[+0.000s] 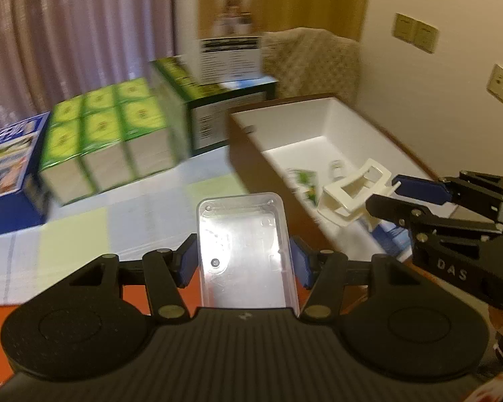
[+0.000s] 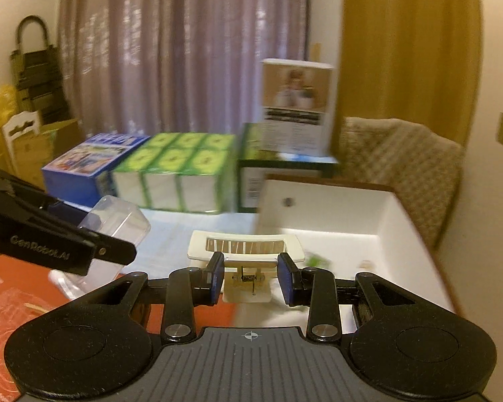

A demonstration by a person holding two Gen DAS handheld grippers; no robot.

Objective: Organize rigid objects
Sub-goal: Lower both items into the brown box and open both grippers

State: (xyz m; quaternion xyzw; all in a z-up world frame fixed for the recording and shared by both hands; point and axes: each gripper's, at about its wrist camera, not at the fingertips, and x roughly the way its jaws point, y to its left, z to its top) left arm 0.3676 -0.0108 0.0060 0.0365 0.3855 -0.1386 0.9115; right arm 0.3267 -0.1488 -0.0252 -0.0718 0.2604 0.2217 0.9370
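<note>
My left gripper [image 1: 243, 261] is shut on a clear plastic box [image 1: 244, 251], held above the table's near edge; the box also shows at the left of the right wrist view [image 2: 117, 224]. My right gripper [image 2: 251, 279] is shut on a cream hair claw clip [image 2: 248, 251], held just over the near left wall of the white bin [image 2: 395, 214]. In the left wrist view the clip [image 1: 352, 194] hangs over the bin [image 1: 305, 117], with the right gripper [image 1: 385, 194] at right. Small green and white items [image 1: 305, 181] lie in the bin.
Green tissue boxes [image 1: 107, 134], a blue box [image 1: 6, 160], a dark green carton [image 1: 224, 110] with a tall white box [image 1: 229, 33] on it stand behind. A padded chair [image 2: 402, 164] stands at the wall. Orange mat [image 2: 13, 294] covers the near table.
</note>
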